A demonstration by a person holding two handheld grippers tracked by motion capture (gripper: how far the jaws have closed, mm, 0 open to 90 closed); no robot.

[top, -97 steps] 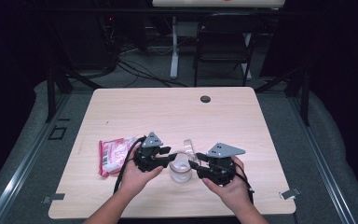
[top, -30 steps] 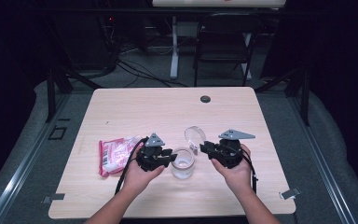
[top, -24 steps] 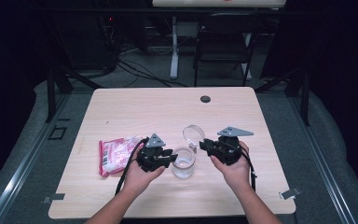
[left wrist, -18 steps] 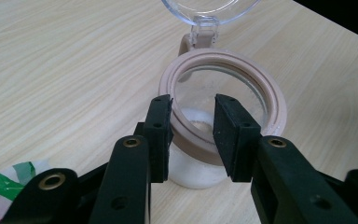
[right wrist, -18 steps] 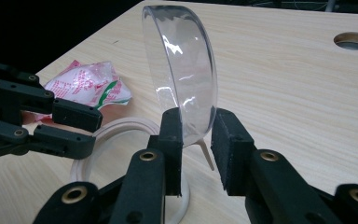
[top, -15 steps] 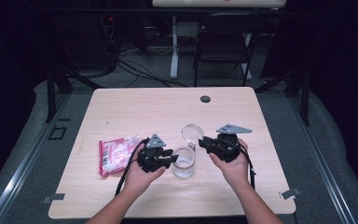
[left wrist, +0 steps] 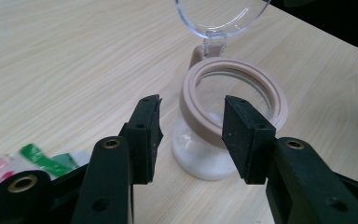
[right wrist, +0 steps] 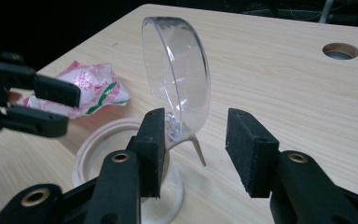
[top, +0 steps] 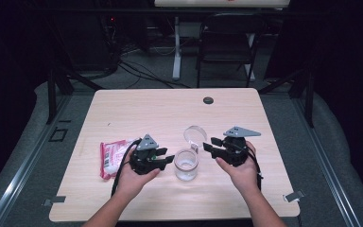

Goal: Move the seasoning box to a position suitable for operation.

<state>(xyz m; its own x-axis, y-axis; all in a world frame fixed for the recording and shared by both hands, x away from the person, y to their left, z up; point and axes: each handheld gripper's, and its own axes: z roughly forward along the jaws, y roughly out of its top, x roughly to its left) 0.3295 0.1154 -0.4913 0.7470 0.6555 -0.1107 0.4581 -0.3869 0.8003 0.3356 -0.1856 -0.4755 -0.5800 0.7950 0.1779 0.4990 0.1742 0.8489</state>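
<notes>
A small clear jar (top: 186,164) with a beige seal ring (left wrist: 233,93) stands on the wooden table (top: 170,113). Its hinged clear lid (top: 195,135) is flipped up behind it, seen upright as the lid (right wrist: 182,74) in the right gripper view. My left gripper (top: 168,161) lies just left of the jar; its jaws have just been opening and stand open, with the jar's near side between the tips of the left gripper (left wrist: 193,135), untouched. My right gripper (top: 209,144) is right of the lid. Its jaws have also just been opening, and the right gripper (right wrist: 200,149) is open around the lid's hinge edge.
A red and white plastic packet (top: 111,153) lies left of the left hand, and shows as the packet (right wrist: 88,86) in the right gripper view. A round cable hole (top: 208,100) sits near the table's far edge. A chair (top: 227,47) stands beyond the table.
Since the earliest frame the right gripper has drawn away from the jar and the lid stands up open. Within the last half second both pairs of jaws have spread wider; the hands barely moved.
</notes>
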